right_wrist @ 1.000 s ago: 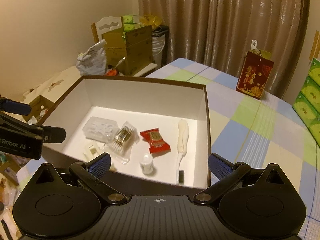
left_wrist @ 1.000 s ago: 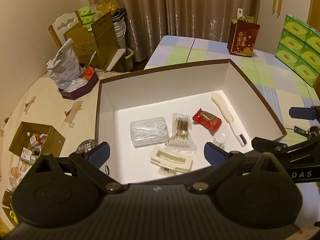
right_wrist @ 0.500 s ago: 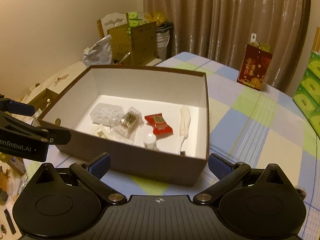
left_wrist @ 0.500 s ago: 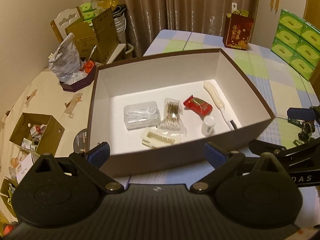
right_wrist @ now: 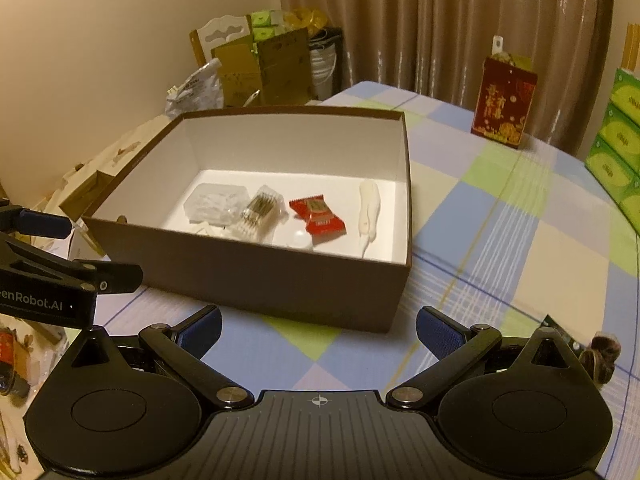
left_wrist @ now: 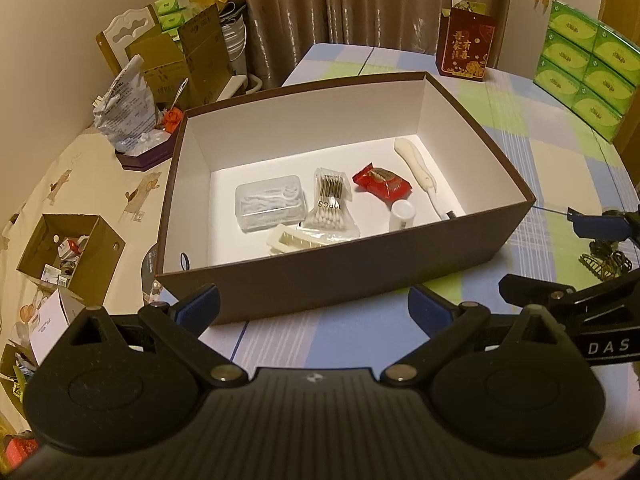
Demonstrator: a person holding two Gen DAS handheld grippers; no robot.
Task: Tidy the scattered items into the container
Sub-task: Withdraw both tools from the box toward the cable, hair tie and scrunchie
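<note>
A brown box (left_wrist: pixel 360 276) with white inside stands on the checked tablecloth; it also shows in the right wrist view (right_wrist: pixel 280 284). Inside lie a clear plastic case (left_wrist: pixel 270 202), a cotton swab packet (left_wrist: pixel 330 204), a red snack packet (left_wrist: pixel 382 182), a white toothbrush (left_wrist: pixel 418 170), a small white bottle (left_wrist: pixel 402 216) and a cream flat item (left_wrist: pixel 298 240). A dark hair clip (left_wrist: pixel 600 266) lies on the cloth right of the box, near the right gripper's fingers. My left gripper (left_wrist: pixel 314 306) is open and empty, in front of the box. My right gripper (right_wrist: pixel 320 328) is open and empty too.
A red gift bag (left_wrist: pixel 466 46) and stacked green tissue boxes (left_wrist: pixel 588 72) stand at the table's far side. Left of the table are an open cardboard box (left_wrist: pixel 68 248), a plastic bag (left_wrist: pixel 128 104) and stacked cartons (left_wrist: pixel 180 60) by the curtain.
Both grippers have pulled back from above the box towards the near side of the table. The box's front wall now shows. The items inside have not moved.
</note>
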